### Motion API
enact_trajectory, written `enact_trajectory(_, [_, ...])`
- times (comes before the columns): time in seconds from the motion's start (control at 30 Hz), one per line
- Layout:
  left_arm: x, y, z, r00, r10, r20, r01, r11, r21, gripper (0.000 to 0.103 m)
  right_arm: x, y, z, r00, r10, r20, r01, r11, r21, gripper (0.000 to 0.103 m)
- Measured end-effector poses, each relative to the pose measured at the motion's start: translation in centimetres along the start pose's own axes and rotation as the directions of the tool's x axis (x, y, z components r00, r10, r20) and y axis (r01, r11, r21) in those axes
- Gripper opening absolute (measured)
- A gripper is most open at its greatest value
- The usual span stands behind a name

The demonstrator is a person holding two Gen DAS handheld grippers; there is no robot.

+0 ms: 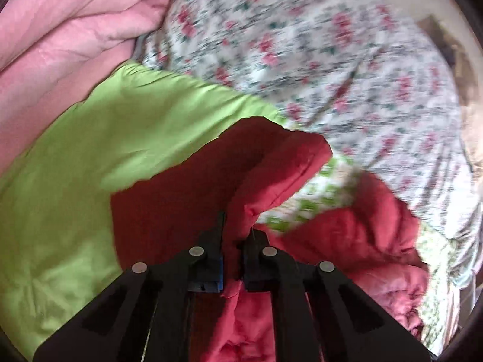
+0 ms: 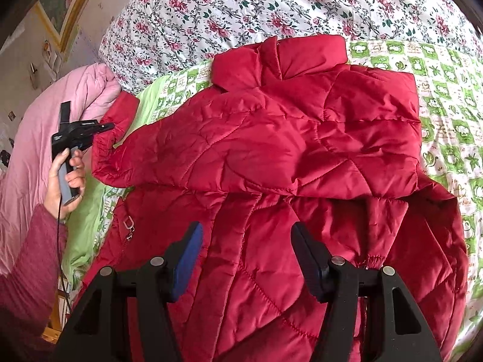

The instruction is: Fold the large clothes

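Note:
A red quilted jacket (image 2: pixel 271 138) lies spread on the bed, collar at the far side. One sleeve (image 2: pixel 114 138) stretches out to the left. My left gripper (image 1: pixel 237 229) is shut on the cuff of that sleeve (image 1: pixel 271 166) and holds it up over the green cloth; it also shows in the right wrist view (image 2: pixel 104 126), held in a hand. My right gripper (image 2: pixel 246 235) is open and empty, just above the lower body of the jacket, jaws wide apart.
A green and white patterned sheet (image 2: pixel 446 96) lies under the jacket. A floral bedspread (image 2: pixel 271 3) covers the far side of the bed. A pink quilt (image 2: pixel 39 126) is heaped at the left. A plain green cloth (image 1: pixel 90 150) lies beside it.

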State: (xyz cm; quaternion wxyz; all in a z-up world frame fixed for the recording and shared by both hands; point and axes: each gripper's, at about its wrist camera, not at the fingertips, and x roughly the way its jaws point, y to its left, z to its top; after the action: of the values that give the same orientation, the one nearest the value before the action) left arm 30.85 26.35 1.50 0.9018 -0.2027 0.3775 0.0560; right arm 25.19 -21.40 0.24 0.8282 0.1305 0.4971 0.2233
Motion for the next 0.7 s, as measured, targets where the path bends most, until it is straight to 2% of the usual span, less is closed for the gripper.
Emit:
enact_trajectory(0.17, [-3.1, -3.8, -0.7, 0.989, -0.141, 0.047, 0.14, 0.99, 0.015, 0.005, -0.4, 0.0, -0.1, 1.0, 0.005, 0.01, -0.005, 1.0, 0.006, 0.062])
enact_trajectory(0.2, [-3.8, -4.9, -1.1, 0.982, -0.182, 0.057, 0.181, 0.983, 0.023, 0.005, -0.5, -0.1, -0.1, 1.0, 0.008, 0.014, -0.009, 1.0, 0.007, 0.062])
enact_trajectory(0.4, [-5.4, -11.5, -3.6, 0.946, -0.322, 0.036, 0.316, 0.942, 0.116, 0.005, -1.2, -0.6, 0.1, 0.999, 0.029, 0.033, -0.031, 0.999, 0.039, 0.062])
enact_trajectory(0.6, [-4.8, -18.7, -7.6, 0.919, -0.393, -0.041, 0.391, 0.887, 0.246, 0.005, -2.4, -2.1, 0.5, 0.996, 0.05, 0.074, -0.057, 0.993, 0.099, 0.064])
enact_trajectory(0.7, [-3.7, -21.7, -9.9, 0.917, -0.389, -0.089, 0.397, 0.867, 0.301, 0.005, -3.0, -3.4, 0.7, 0.993, 0.064, 0.103, -0.08, 0.985, 0.155, 0.071])
